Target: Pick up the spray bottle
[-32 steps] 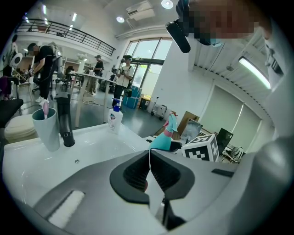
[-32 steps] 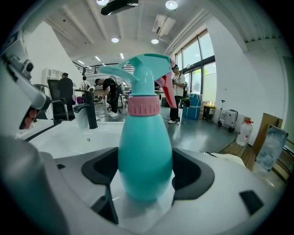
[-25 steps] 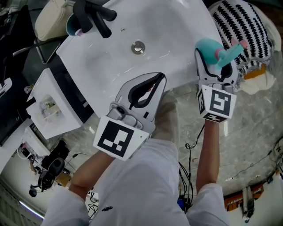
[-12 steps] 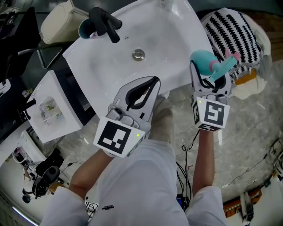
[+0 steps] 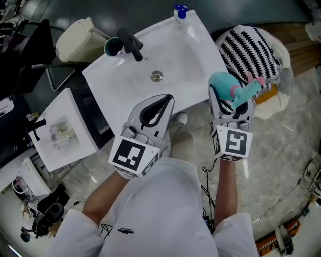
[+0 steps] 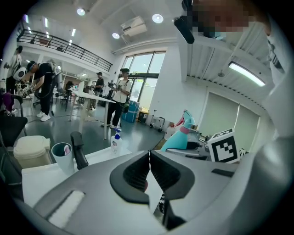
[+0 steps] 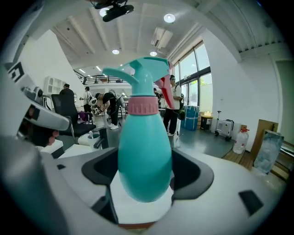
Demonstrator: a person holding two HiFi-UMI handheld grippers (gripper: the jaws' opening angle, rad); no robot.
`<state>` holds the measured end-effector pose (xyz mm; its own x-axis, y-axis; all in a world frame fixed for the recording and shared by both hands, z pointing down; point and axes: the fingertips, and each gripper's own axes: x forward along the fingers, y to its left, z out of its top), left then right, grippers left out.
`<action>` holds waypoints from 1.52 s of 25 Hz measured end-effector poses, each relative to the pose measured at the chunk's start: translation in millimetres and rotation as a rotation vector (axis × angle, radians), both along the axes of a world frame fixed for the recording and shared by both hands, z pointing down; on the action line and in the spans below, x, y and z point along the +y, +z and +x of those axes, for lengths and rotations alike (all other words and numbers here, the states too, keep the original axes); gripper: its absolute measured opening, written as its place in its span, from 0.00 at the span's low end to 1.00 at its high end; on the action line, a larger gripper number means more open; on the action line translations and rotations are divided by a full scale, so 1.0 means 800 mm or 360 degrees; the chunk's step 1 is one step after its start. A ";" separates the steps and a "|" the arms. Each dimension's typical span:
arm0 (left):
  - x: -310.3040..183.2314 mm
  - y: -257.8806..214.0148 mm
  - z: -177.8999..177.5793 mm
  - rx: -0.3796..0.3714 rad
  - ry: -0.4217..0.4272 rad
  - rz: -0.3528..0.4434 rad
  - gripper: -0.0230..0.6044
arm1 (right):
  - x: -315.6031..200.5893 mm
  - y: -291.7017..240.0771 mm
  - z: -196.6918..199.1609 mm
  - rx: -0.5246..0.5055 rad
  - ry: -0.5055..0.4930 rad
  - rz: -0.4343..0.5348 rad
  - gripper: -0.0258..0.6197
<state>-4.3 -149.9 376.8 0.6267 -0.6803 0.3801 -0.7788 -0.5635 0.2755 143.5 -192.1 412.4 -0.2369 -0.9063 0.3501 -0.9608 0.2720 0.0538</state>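
Observation:
A teal spray bottle (image 5: 224, 86) with a pink collar and red trigger is held off the sink, and my right gripper (image 5: 230, 100) is shut on its rounded body. In the right gripper view the spray bottle (image 7: 145, 151) stands upright between the jaws, nozzle pointing left. My left gripper (image 5: 154, 107) is shut with nothing in it, hovering over the front edge of the white sink (image 5: 185, 55). In the left gripper view its jaws (image 6: 149, 170) meet in a thin line, and the bottle (image 6: 180, 137) shows to the right.
A black faucet (image 5: 130, 43) and a cup (image 5: 113, 47) stand at the sink's back left, a blue-capped pump bottle (image 5: 180, 12) at its far corner. A black-and-white patterned basket (image 5: 256, 47) sits right of the sink. A white cabinet (image 5: 62, 128) stands at the left.
Both grippers have drawn back from the sink toward the person, the right one carrying the spray bottle. The head view has pulled away, showing more of the sink.

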 end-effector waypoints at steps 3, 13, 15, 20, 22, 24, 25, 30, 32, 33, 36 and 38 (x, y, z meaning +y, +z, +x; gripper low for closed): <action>0.008 -0.020 -0.003 0.0013 0.0001 0.0035 0.05 | 0.015 -0.032 0.001 -0.0006 0.0017 0.0027 0.55; 0.037 -0.072 -0.026 0.0045 0.0010 0.0144 0.05 | 0.072 -0.126 -0.008 0.0029 0.0046 0.0124 0.55; 0.040 -0.082 -0.032 0.0051 0.0003 0.0176 0.05 | 0.084 -0.137 -0.011 0.0022 0.0056 0.0132 0.55; 0.044 -0.106 -0.043 0.0046 -0.0004 0.0257 0.05 | 0.111 -0.157 -0.013 0.0021 0.0088 0.0153 0.55; 0.044 -0.114 -0.046 0.0040 -0.0004 0.0289 0.05 | 0.118 -0.162 -0.012 0.0013 0.0102 0.0161 0.55; 0.044 -0.119 -0.049 0.0032 -0.0004 0.0317 0.05 | 0.122 -0.166 -0.012 0.0007 0.0114 0.0168 0.55; 0.046 -0.121 -0.051 0.0030 -0.0004 0.0326 0.05 | 0.125 -0.168 -0.013 0.0005 0.0118 0.0169 0.55; 0.057 -0.128 -0.061 0.0023 -0.0009 0.0333 0.05 | 0.136 -0.177 -0.019 -0.0001 0.0116 0.0189 0.55; 0.060 -0.126 -0.062 0.0014 -0.0007 0.0333 0.05 | 0.138 -0.179 -0.020 -0.0012 0.0118 0.0206 0.55; 0.062 -0.125 -0.062 0.0010 -0.0004 0.0331 0.05 | 0.140 -0.179 -0.021 -0.0015 0.0121 0.0210 0.55; 0.063 -0.123 -0.062 0.0007 0.0000 0.0328 0.05 | 0.143 -0.179 -0.022 -0.0021 0.0130 0.0215 0.55; 0.064 -0.124 -0.061 0.0005 0.0005 0.0330 0.05 | 0.143 -0.179 -0.023 -0.0030 0.0133 0.0219 0.55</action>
<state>-53.3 -99.1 277.5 0.6299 -0.7419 0.2299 -0.7763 -0.6108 0.1559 125.1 -77.4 268.8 -0.1639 -0.9622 0.2176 -0.9810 0.1822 0.0667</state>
